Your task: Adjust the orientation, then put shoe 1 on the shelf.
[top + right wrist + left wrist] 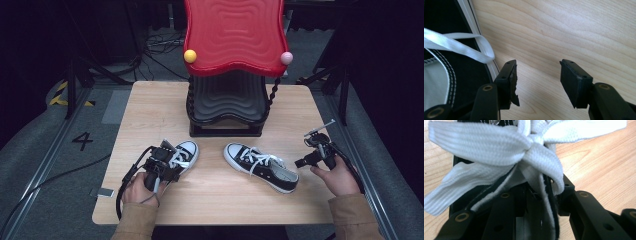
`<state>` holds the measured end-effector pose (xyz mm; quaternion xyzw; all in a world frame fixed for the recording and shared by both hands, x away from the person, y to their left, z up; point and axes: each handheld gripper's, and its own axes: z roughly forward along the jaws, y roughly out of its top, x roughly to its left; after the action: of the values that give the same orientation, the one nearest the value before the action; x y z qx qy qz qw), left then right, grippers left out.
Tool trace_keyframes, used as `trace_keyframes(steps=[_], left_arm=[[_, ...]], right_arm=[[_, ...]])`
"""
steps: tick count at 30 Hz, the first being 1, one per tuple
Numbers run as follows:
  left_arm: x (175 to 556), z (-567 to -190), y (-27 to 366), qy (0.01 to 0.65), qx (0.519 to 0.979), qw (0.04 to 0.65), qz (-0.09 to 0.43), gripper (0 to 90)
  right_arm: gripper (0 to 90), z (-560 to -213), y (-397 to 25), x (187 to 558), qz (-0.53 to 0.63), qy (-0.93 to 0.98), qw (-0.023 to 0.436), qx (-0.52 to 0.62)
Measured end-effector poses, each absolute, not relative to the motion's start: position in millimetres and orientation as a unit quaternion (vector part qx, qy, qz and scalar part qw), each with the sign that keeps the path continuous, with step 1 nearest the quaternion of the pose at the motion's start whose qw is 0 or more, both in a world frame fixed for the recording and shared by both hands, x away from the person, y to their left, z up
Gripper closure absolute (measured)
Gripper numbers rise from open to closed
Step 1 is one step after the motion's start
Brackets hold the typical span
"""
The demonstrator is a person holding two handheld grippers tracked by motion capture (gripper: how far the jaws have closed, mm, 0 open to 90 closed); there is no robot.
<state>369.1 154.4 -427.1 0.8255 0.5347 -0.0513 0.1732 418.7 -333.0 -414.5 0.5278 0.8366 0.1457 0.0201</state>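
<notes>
Gripping the rear of the left shoe, the left gripper sits at about seven o'clock on the wooden table; in the left gripper view its jaws are pinched on the shoe's black collar with its white edging, right under the knotted white laces. The left hand holds that gripper from the near edge.

At about four o'clock the right hand holds the right gripper, whose jaws stand spread over bare wood with nothing between them. The right shoe lies on the table just to its nine o'clock side, toe toward the left shoe and apart from it; in the right gripper view a lace loop of this shoe lies close to the left-hand jaw without touching it.

Farther back, at twelve o'clock, stands a black wavy rack under a red wavy top, with a yellow ball and a pink ball at its front corners.
</notes>
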Motion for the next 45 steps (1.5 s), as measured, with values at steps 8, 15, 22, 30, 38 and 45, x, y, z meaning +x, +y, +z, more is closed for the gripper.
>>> trace_keyframes(steps=[8,15,22,30,38,45], left_arm=[[377,-436,150,0.547,0.814,0.186,-0.051,68.9],[374,-429,144,0.528,0.828,0.189,-0.022,75.8],[372,-422,143,0.531,0.822,0.205,-0.021,80.6],[369,-408,139,0.520,0.821,0.231,-0.043,83.4],[362,-383,126,0.493,0.831,0.254,-0.032,83.8],[359,-361,112,0.466,0.841,0.273,-0.027,83.7]], right_arm=[[47.5,-416,-340,414,0.143,0.833,0.020,0.535],[47.5,-418,-342,414,0.141,0.832,0.018,0.536],[47.5,-419,-346,412,0.141,0.830,0.017,0.539],[47.6,-417,-348,408,0.143,0.827,0.021,0.543],[47.6,-417,-354,406,0.141,0.825,0.022,0.547],[47.6,-416,-358,402,0.144,0.821,0.025,0.552]])
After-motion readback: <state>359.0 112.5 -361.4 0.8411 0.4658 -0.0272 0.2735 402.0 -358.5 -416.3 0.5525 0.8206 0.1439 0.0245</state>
